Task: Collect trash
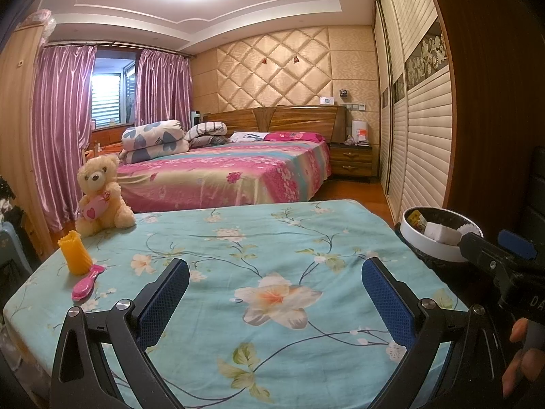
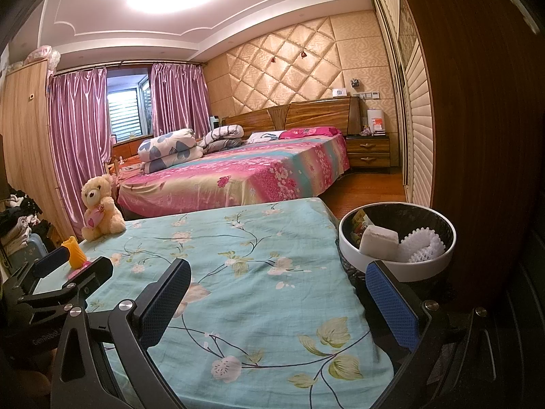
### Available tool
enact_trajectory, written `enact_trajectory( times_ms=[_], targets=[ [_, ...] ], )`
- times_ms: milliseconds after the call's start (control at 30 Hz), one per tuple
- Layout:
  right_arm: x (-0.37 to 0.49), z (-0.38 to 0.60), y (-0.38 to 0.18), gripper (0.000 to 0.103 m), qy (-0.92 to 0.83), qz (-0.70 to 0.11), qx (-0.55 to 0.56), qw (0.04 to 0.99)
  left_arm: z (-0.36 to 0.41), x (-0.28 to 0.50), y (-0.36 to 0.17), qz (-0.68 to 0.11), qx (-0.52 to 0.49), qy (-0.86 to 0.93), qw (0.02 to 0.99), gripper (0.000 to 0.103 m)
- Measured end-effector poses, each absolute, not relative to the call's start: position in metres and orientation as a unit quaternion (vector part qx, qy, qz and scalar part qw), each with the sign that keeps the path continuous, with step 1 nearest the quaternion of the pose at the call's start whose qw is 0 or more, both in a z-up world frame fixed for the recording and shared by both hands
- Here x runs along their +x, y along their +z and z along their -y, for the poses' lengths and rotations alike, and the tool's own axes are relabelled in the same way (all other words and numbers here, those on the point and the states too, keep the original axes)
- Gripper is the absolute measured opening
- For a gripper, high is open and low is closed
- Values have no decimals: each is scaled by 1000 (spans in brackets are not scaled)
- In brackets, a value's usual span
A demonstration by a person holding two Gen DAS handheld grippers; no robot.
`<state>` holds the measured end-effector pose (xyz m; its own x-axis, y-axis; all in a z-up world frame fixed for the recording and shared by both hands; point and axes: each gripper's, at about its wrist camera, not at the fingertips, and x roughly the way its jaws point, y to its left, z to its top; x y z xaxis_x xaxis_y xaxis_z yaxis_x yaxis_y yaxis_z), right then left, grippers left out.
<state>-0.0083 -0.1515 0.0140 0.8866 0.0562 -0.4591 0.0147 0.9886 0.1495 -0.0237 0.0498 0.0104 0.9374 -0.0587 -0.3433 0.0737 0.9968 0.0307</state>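
Cloth, plastic and polished wood

A matt turquoise floral cotton-like cloth covered the table; on it sat a fluffy cream plush teddy bear, a ribbed yellow plastic cup and a glossy pink plastic hairbrush. The round white smooth plastic-rimmed bin held white foam netting and a matt white foam block. Gripper pads looked like textured blue rubber on matt black plastic frames with shiny metal bolts. Behind hung shiny pink satin curtains and a glossy wooden headboard.
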Motion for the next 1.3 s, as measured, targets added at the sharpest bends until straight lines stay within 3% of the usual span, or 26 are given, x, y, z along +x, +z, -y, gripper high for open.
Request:
enact_trajectory(
  times_ms=[1300],
  targets=[
    [-8, 152, 15, 103, 11, -239, 75, 968, -50, -21, 8, -178, 26, -39, 983, 102]
  ],
)
